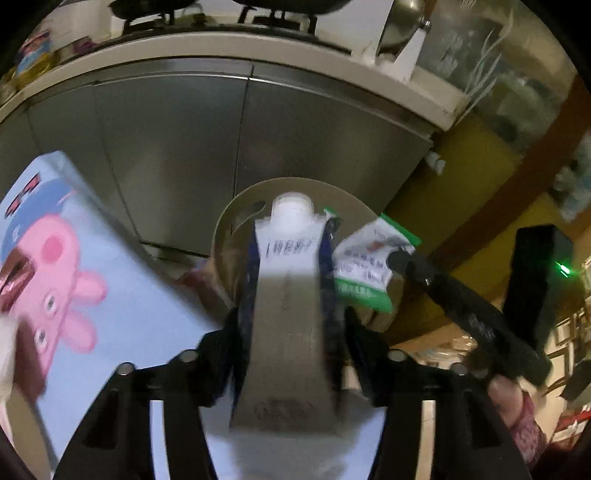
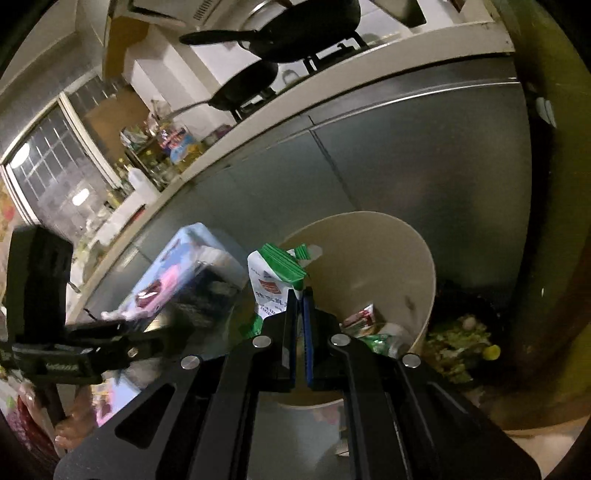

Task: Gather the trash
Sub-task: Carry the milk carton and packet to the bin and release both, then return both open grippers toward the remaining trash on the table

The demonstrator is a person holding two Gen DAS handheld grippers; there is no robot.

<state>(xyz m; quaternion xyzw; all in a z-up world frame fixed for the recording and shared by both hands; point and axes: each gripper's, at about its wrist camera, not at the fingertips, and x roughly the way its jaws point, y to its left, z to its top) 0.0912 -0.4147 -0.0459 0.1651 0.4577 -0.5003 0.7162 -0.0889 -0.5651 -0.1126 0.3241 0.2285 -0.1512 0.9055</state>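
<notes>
grey cabinet doors [image 1: 177, 147] fill the background under a pale counter edge, pans up on the stove. left gripper [image 1: 291, 321] has the milk carton [image 1: 288, 280] between its jaws, white cap pointing at the beige trash bin [image 1: 221, 236]; too blurred to tell if the pads press it. right gripper [image 2: 300, 295] is clenched on the green-and-white packet [image 2: 271, 284], held over the bin's rim [image 2: 424, 266], wrappers already inside. pink cartoon box [image 1: 85, 277] sits left.

Pans [image 2: 295, 33], steel cabinet doors [image 1: 177, 155]
</notes>
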